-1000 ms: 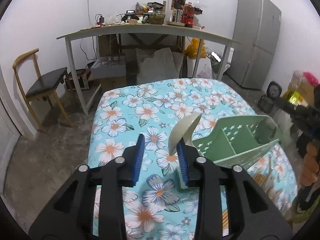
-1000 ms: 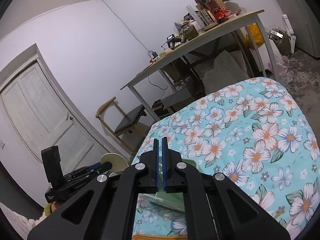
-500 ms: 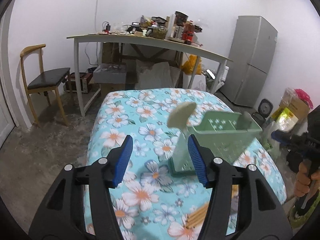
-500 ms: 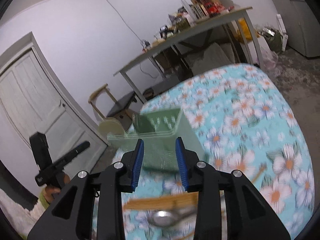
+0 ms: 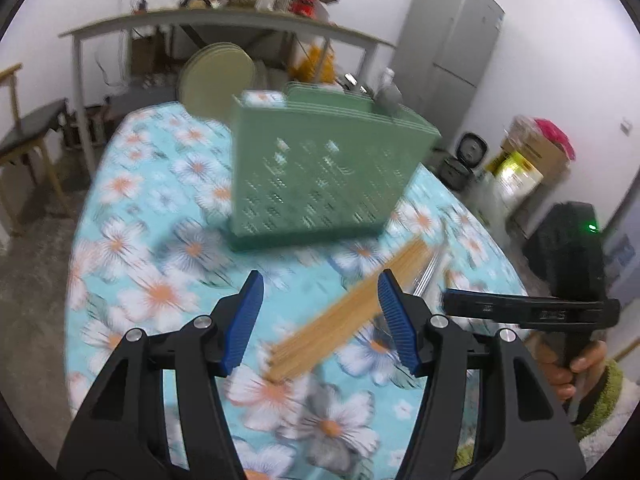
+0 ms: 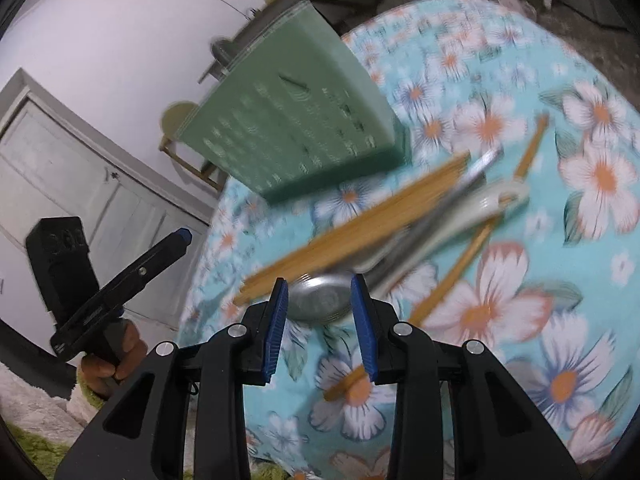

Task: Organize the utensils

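Observation:
A green perforated utensil caddy (image 5: 320, 176) stands on the floral tablecloth (image 5: 160, 280), with a pale ladle head (image 5: 216, 72) rising behind it. It also shows in the right wrist view (image 6: 288, 128). A bundle of wooden chopsticks (image 5: 348, 312) lies in front of it. My left gripper (image 5: 320, 312) is open and empty above the chopsticks. In the right wrist view the chopsticks (image 6: 352, 232), metal spoons (image 6: 320, 296) and a loose chopstick (image 6: 460, 264) lie together. My right gripper (image 6: 320, 312) is open, just over the spoon bowl. Both views are blurred.
A cluttered long table (image 5: 224, 24), a wooden chair (image 5: 28, 136) and a grey fridge (image 5: 452, 52) stand beyond the table. Boxes and bags (image 5: 524, 160) sit on the floor at right. A white door (image 6: 80, 184) is at left in the right wrist view.
Both grippers have opened wider and dropped toward the table. The caddy now stands upright on the cloth, released. The chopsticks and spoons have come into close view.

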Motion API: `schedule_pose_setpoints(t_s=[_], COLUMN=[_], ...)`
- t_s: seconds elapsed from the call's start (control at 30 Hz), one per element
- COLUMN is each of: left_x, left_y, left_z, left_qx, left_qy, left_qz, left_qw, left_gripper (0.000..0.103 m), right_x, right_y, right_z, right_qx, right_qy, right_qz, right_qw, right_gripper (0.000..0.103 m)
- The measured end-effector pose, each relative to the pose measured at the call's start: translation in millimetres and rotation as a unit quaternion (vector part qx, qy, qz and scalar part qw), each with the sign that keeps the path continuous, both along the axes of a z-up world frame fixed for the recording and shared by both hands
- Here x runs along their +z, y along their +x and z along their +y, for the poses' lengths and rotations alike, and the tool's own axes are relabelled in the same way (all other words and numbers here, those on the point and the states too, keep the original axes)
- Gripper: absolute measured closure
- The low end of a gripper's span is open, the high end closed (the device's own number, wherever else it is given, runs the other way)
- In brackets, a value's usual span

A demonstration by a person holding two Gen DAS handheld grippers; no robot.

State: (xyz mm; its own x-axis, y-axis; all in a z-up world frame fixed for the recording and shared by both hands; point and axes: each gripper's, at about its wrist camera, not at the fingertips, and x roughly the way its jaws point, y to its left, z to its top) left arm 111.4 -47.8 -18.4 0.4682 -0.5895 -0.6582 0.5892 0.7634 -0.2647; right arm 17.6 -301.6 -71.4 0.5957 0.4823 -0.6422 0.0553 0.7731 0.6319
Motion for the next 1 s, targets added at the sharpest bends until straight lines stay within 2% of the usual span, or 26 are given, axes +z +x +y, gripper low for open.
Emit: schedule_pose_setpoints(t_s=[0.03, 0.1, 0.27, 0.4, 0.6, 0.83, 0.93, 1.0], left_x=[-5.3, -14.6, -36.4, -50.8, -66.5, -73.2, -73.0, -73.0], left_y=[-3.0, -4.3, -3.5, -0.6, 10.4, 9.8, 8.2, 7.5], left_z=[-4.1, -12.0, -30.6, -41.1, -46.7, -70.0, -77.1, -80.6], left_qx=[-0.009, -0.030, -0.061, -0.065, -0.057, -0.053, -0.054, -0.057], left_qy=[-0.002, -0.009, -0.006, 0.002, -0.015, 0.029, 0.040, 0.045], left_qz=[0.011, 0.035, 0.087, 0.127, 0.179, 0.163, 0.153, 0.149], left_qw=[0.9999, 0.9989, 0.9943, 0.9898, 0.9820, 0.9848, 0.9859, 0.9862], left_gripper=[0.049, 0.061, 0.072, 0.074, 0.074, 0.077, 0.082, 0.091], right_x=[-2.3, -6.6, -12.6, -16.2, -16.7, -19.1, -20.0, -20.7], right_y=[-0.2, 0.3, -0.7, -1.8, -3.5, -6.1, -7.4, -8.4], right_z=[1.2, 2.6, 0.4, -3.1, -5.8, -9.5, -10.8, -11.4], right_qx=[0.000, -0.002, -0.019, -0.023, -0.024, -0.028, -0.031, -0.032], right_qy=[0.000, -0.004, -0.040, -0.025, -0.013, -0.004, -0.002, 0.000], right_qz=[0.006, 0.017, 0.039, 0.041, 0.041, 0.040, 0.039, 0.039], right_qw=[1.000, 1.000, 0.998, 0.999, 0.999, 0.999, 0.999, 0.999], right_gripper=[0.071, 0.073, 0.080, 0.080, 0.080, 0.082, 0.083, 0.083])
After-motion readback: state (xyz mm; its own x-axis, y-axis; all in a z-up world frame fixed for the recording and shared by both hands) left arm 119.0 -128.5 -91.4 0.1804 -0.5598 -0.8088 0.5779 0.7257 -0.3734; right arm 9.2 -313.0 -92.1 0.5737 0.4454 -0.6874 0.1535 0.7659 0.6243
